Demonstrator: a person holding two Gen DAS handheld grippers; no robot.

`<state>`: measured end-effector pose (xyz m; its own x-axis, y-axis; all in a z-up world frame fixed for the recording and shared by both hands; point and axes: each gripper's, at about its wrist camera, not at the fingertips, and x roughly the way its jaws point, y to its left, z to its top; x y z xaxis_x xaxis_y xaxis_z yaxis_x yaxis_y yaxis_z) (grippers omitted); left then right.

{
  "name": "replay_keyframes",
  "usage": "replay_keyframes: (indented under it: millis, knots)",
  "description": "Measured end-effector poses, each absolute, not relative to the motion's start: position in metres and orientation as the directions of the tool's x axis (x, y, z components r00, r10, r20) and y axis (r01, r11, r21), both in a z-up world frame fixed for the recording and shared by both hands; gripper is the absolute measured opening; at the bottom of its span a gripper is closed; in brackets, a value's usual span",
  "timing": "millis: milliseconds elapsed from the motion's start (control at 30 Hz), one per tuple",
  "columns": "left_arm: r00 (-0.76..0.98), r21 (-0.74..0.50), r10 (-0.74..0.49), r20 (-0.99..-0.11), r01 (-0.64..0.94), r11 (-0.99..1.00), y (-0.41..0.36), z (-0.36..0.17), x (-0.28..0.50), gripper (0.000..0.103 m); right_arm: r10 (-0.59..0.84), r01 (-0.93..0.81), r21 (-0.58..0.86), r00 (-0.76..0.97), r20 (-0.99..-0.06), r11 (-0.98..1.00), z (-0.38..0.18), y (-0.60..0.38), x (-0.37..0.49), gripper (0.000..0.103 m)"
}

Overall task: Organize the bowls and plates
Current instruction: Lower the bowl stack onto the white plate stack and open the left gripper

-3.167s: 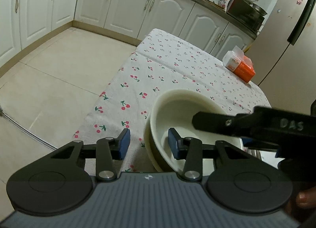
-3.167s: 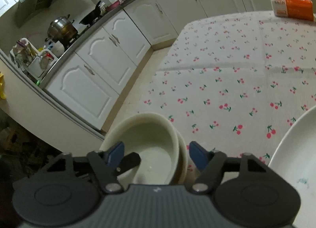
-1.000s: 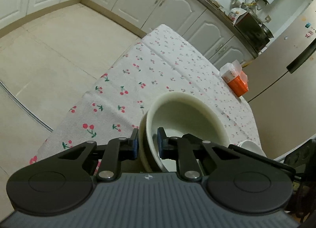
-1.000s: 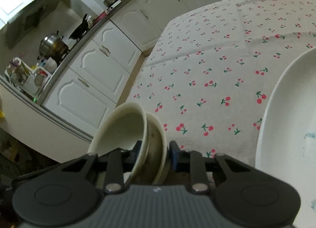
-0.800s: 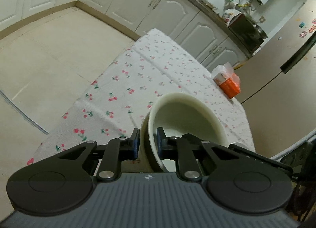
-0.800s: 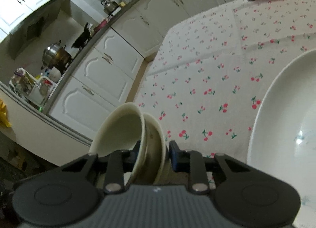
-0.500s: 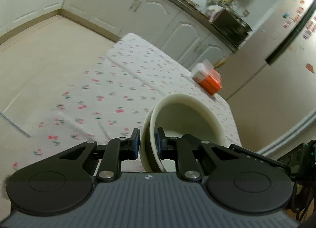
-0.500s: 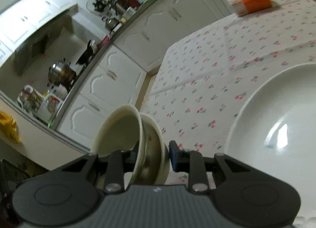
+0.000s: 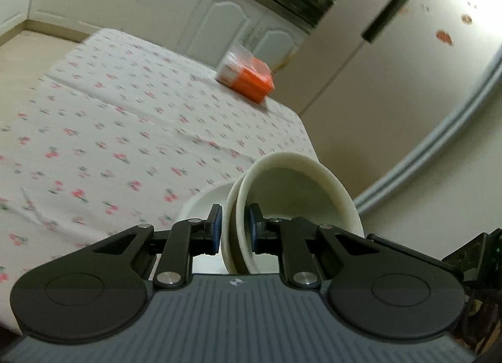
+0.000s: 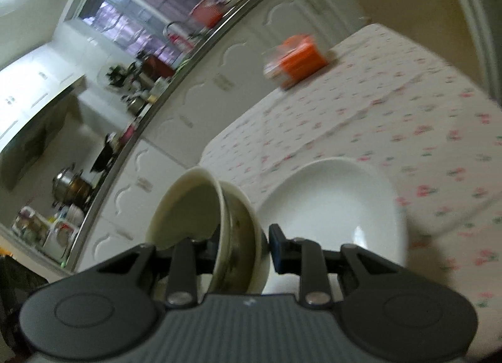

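Observation:
Two nested cream bowls hang tilted above the table, gripped at opposite rims. My left gripper is shut on the near rim of the stacked bowls, one pad outside and one inside. My right gripper is shut on the other rim of the bowls. A wide white plate lies on the cherry-print tablecloth just beyond and right of the bowls in the right wrist view. In the left wrist view only a strip of the plate shows, left of the bowls. Both views are motion-blurred.
An orange and white box sits near the table's far corner, also seen as the box. White cabinets and a cluttered counter run behind the table. A fridge door stands right of the table.
Both grippers lifted the nested bowls off the cloth and carried them sideways. The white plate has come under and beside the bowls, and the orange box looms closer.

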<state>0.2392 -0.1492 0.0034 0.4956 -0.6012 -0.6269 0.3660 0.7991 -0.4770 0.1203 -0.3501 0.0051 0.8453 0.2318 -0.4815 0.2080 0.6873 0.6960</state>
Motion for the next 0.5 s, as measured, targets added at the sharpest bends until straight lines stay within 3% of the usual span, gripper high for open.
replay_keyframes:
  millis: [500]
  knots:
    - [0.457,-0.428,-0.554,-0.696,0.356,0.831,-0.193,-0.035,0.239,0.016,0.168,0.253,0.611,0.821,-0.546,0.750,-0.014,-0.364,0.107,0.031]
